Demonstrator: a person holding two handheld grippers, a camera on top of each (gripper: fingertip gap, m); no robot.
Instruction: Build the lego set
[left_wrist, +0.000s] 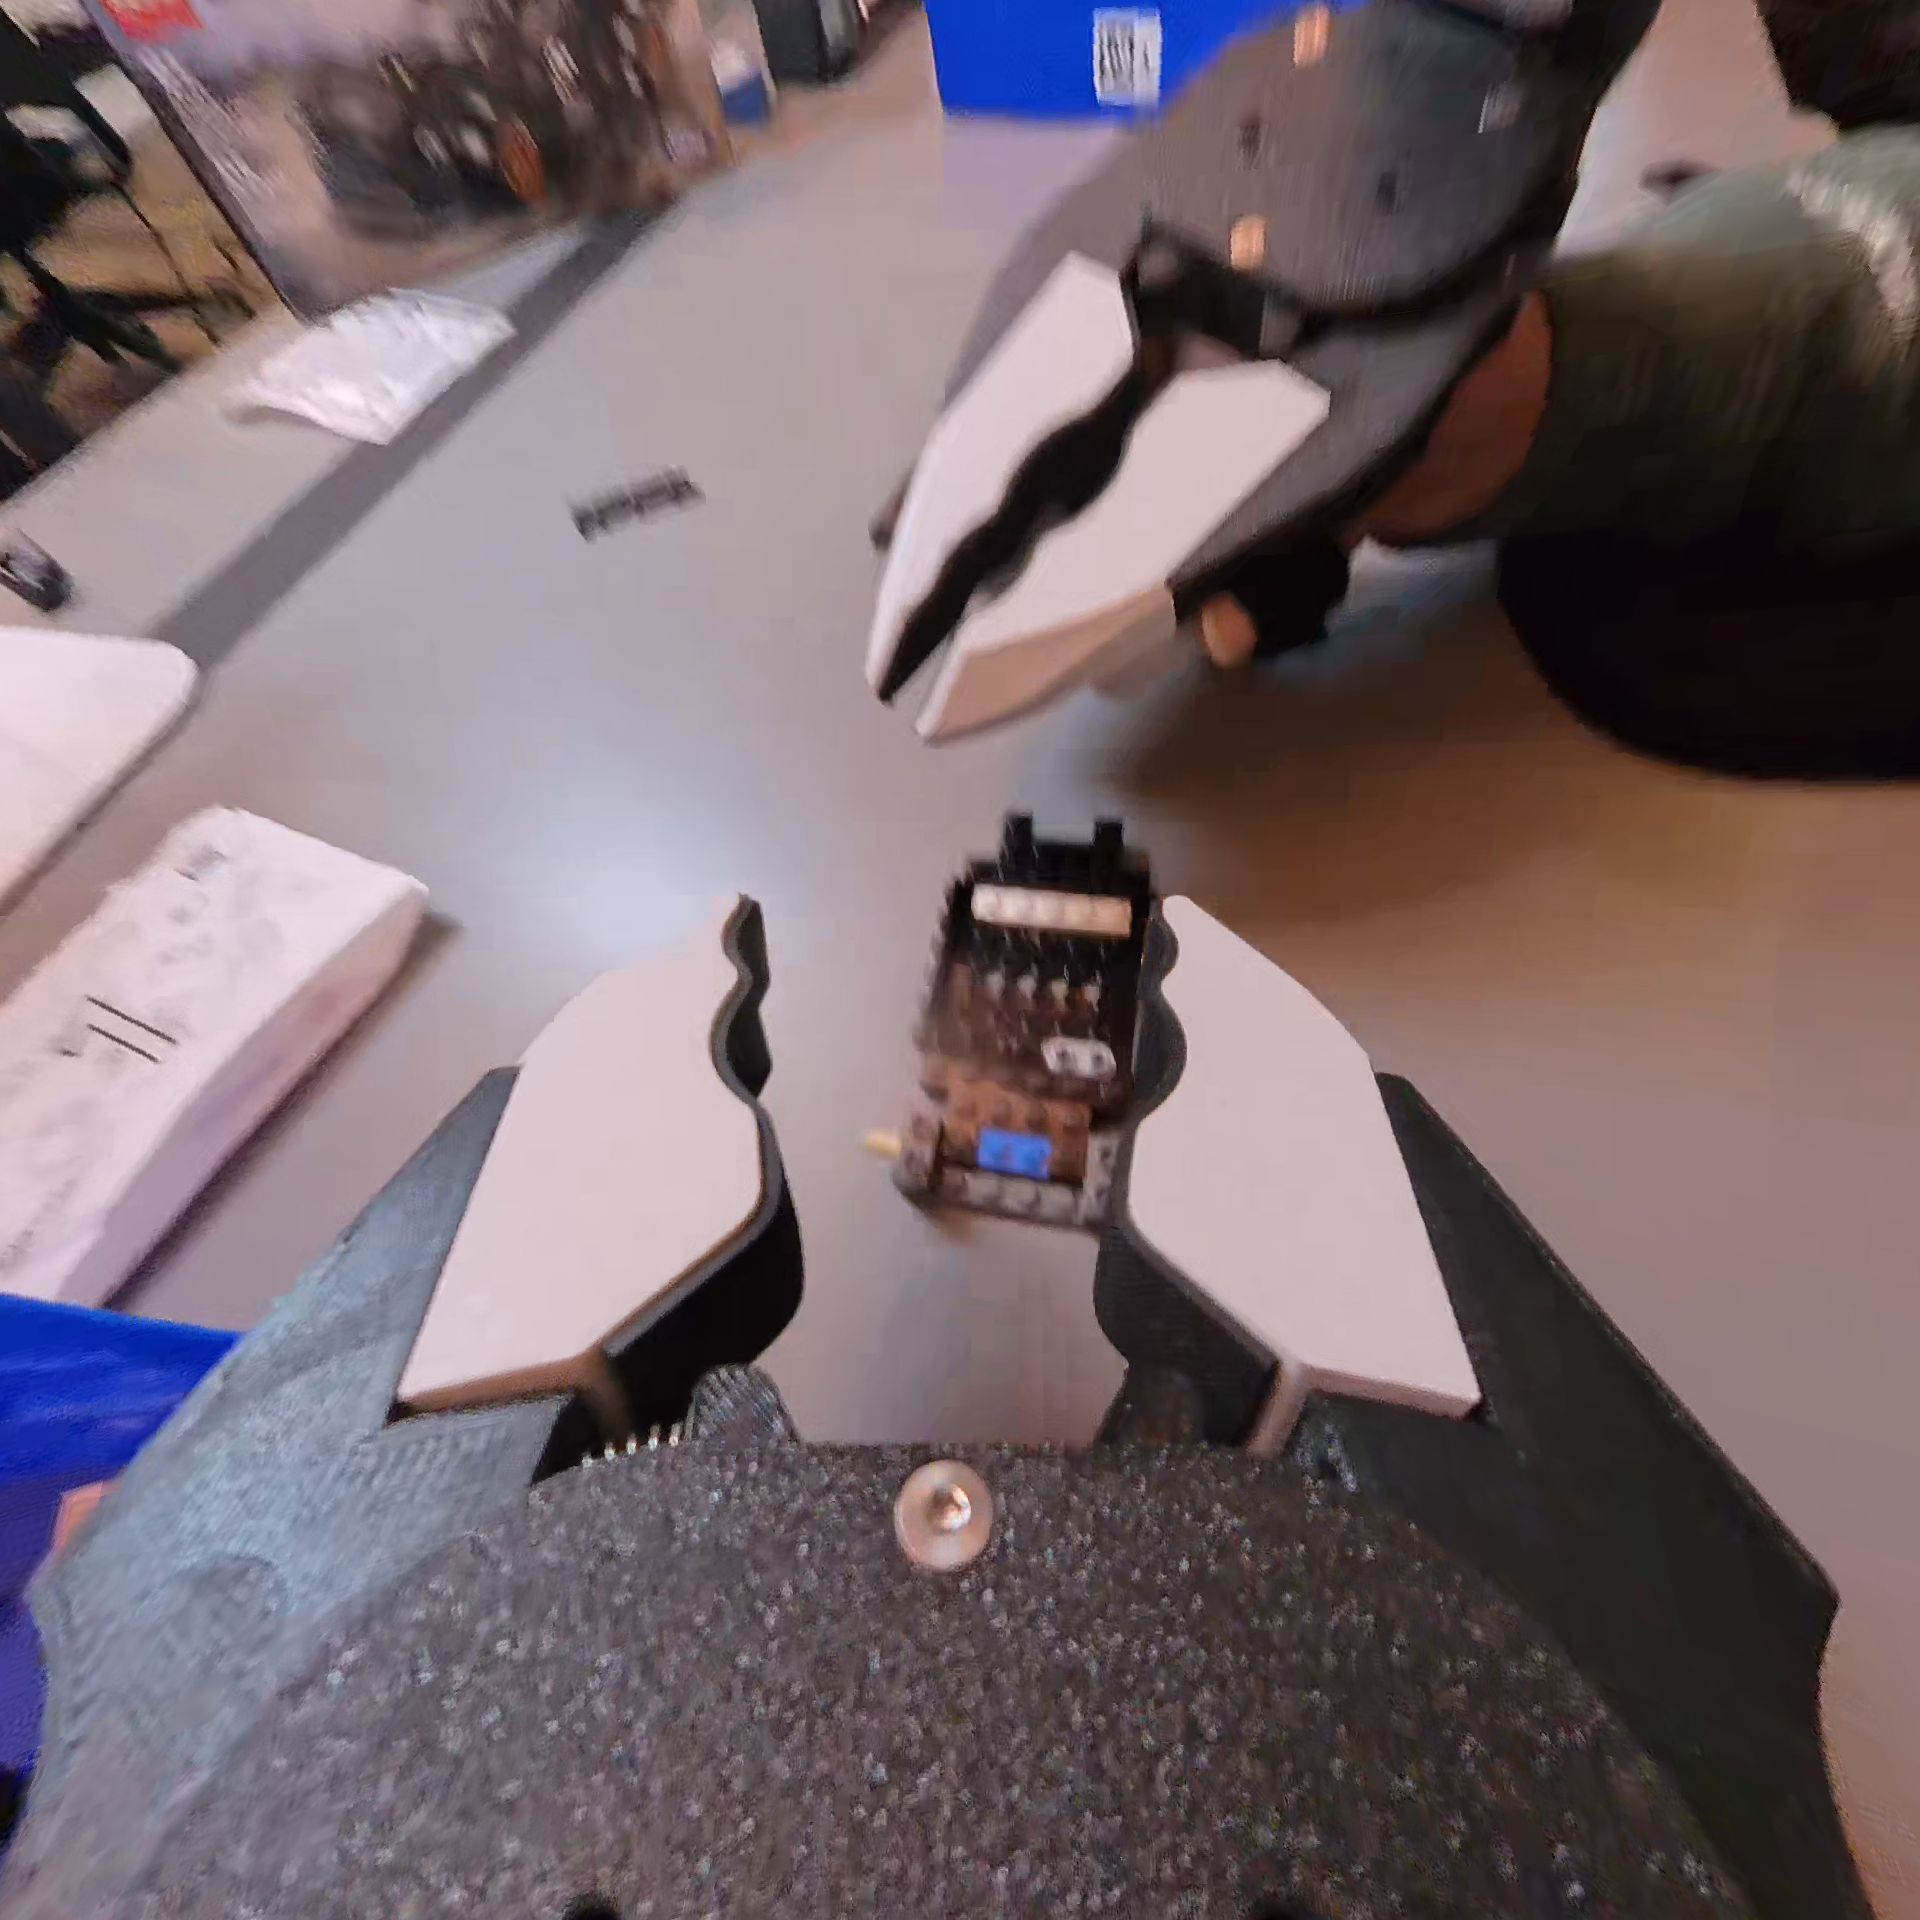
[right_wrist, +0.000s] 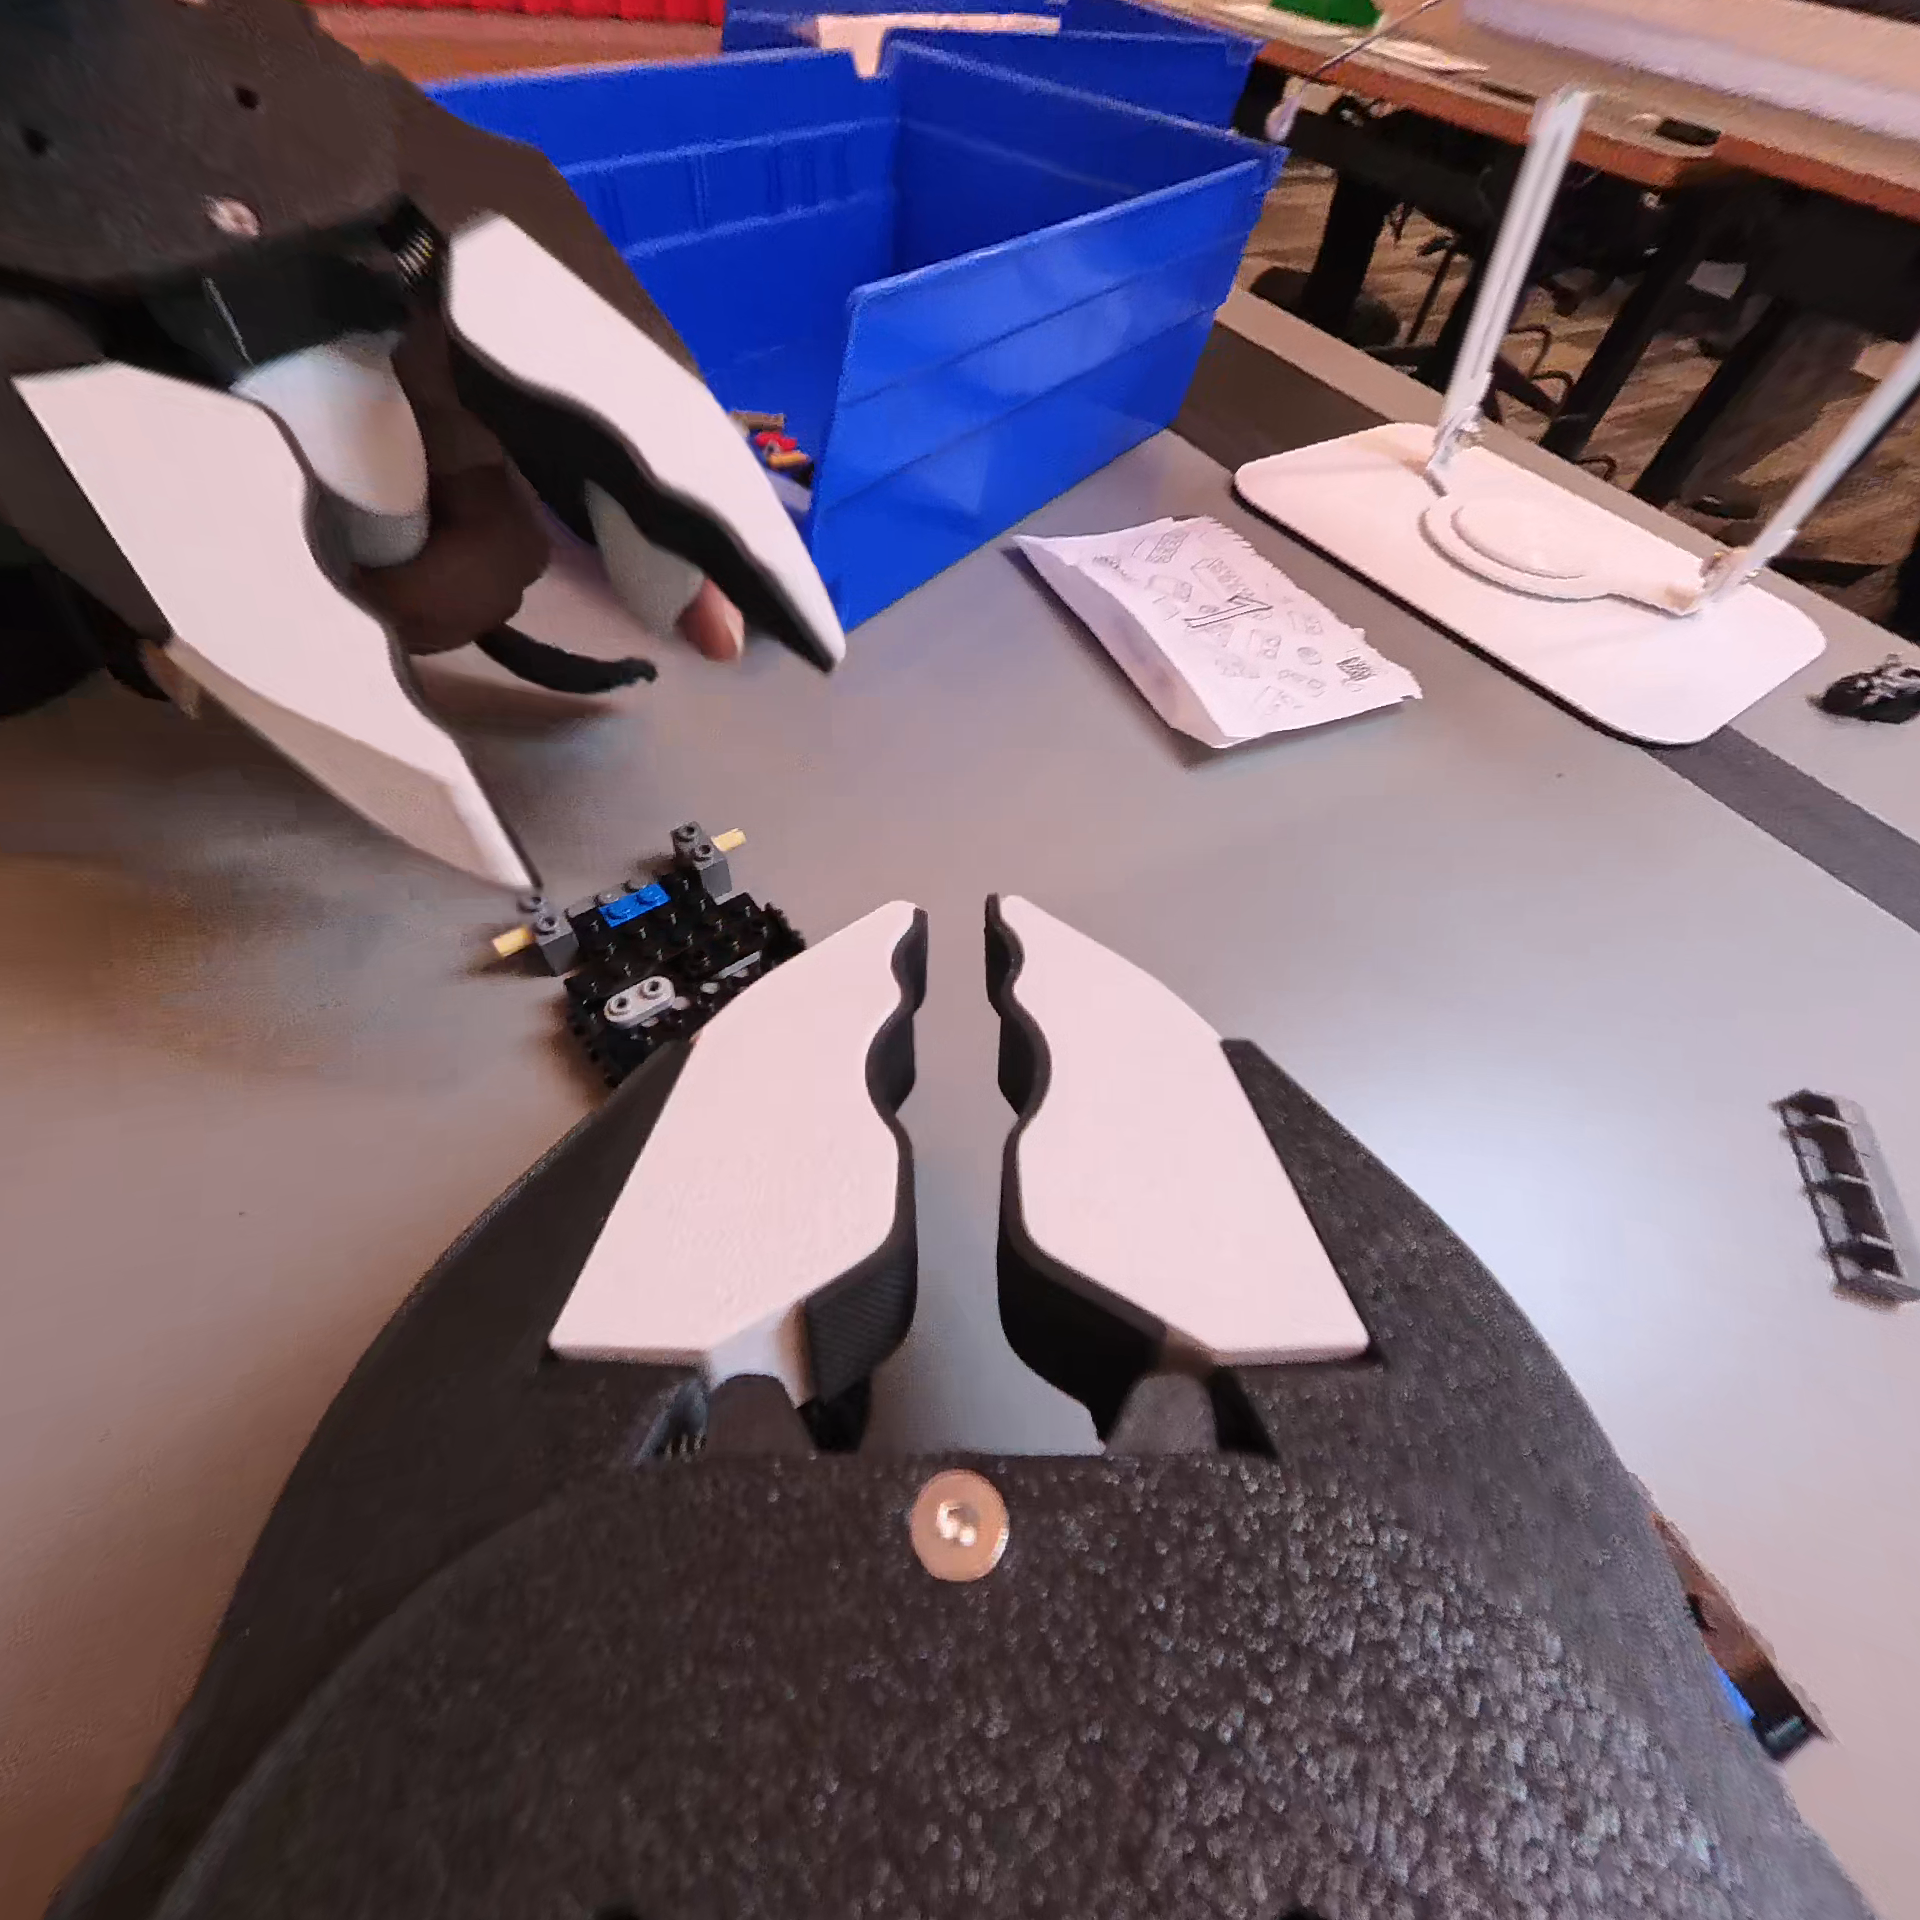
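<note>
While the left gripper (left_wrist: 956, 925) stands wide open around a black brick model (left_wrist: 1023, 1049) on the grey desk (left_wrist: 520, 727), its one finger (left_wrist: 1262, 1122) touches the model's side. Just beyond, the right gripper (right_wrist: 954, 920) hovers nearly closed and empty. A blue bin (right_wrist: 987, 312) and printed paper bag (right_wrist: 1216, 623) lie nearby.

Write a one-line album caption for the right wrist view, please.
Right gripper hangs slightly open beside a small black brick model, while the open left gripper touches its grey end.
</note>
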